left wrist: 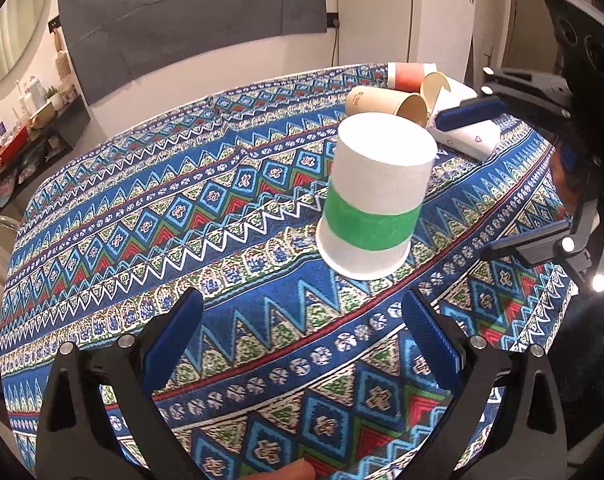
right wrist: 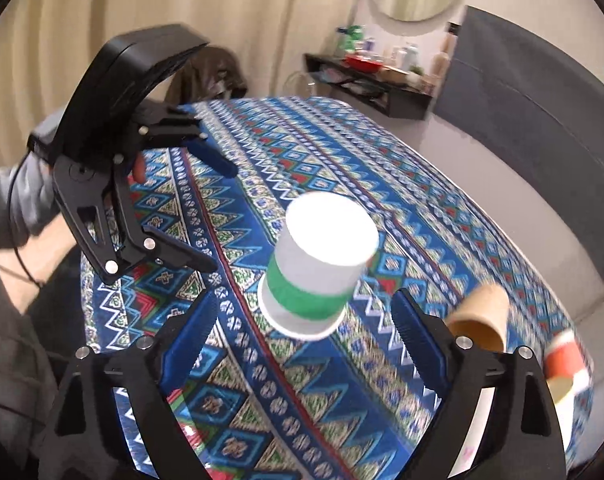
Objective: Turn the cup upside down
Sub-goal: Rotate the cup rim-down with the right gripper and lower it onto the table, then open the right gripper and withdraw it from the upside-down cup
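A white paper cup with a green band (left wrist: 375,200) stands upside down on the patterned tablecloth (left wrist: 190,216), rim down and flat base up. It also shows in the right wrist view (right wrist: 317,276). My left gripper (left wrist: 302,344) is open and empty, a little short of the cup. My right gripper (right wrist: 305,332) is open and empty, its fingers either side of the cup's near edge without touching it. The right gripper shows in the left wrist view (left wrist: 497,176), and the left gripper shows in the right wrist view (right wrist: 218,216).
Several paper cups lie on their sides at the table's far corner: a brown one (left wrist: 381,102), a red one (left wrist: 409,76) and a white one (left wrist: 465,136). The brown (right wrist: 481,316) and red (right wrist: 565,360) cups show blurred in the right wrist view. A shelf (right wrist: 365,76) stands by the wall.
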`<state>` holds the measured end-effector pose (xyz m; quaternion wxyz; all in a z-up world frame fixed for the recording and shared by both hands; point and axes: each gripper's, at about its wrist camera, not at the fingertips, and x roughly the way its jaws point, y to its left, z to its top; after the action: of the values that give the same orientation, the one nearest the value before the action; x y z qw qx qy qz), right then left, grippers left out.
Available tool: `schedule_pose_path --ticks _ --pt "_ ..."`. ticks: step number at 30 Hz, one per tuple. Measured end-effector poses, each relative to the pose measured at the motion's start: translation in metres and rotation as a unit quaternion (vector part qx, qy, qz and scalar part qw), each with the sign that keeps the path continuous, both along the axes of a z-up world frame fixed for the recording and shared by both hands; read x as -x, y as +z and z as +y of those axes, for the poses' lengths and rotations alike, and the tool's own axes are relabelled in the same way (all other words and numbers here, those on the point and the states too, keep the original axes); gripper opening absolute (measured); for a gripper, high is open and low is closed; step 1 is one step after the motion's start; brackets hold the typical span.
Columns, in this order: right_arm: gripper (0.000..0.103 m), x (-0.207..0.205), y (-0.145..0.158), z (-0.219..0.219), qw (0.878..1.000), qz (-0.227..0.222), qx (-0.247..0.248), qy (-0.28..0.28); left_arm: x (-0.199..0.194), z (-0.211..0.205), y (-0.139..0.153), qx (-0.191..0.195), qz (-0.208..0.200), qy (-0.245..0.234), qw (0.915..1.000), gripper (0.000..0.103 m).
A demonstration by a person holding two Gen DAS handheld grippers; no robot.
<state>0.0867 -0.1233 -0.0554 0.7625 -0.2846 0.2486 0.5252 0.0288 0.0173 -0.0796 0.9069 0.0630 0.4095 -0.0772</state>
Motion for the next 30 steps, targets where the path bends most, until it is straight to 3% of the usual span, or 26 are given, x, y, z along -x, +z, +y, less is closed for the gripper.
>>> schedule_pose_path --ticks 5,12,16,21,30 --pt "0.085 0.003 -0.012 -0.029 0.997 0.024 -0.035 -0.066 0.015 -0.016 -0.001 -0.005 -0.027 0.027 0.9992 0.097" --pt "0.087 0.01 -0.031 -0.055 0.99 0.039 -0.072 -0.119 0.017 -0.039 0.001 0.01 -0.061 0.03 0.9977 0.097" --pt "0.088 0.018 -0.035 -0.066 0.984 0.028 -0.094 -0.148 0.022 -0.052 -0.001 -0.027 -0.095 0.058 0.9934 0.097" --pt "0.089 0.022 -0.041 -0.074 0.977 0.018 -0.113 -0.183 0.023 -0.048 -0.003 0.013 -0.101 0.076 0.9918 0.097" --pt "0.09 0.019 -0.046 -0.07 0.97 0.017 -0.117 -0.21 0.021 -0.041 -0.013 0.026 -0.11 0.111 0.9874 0.097"
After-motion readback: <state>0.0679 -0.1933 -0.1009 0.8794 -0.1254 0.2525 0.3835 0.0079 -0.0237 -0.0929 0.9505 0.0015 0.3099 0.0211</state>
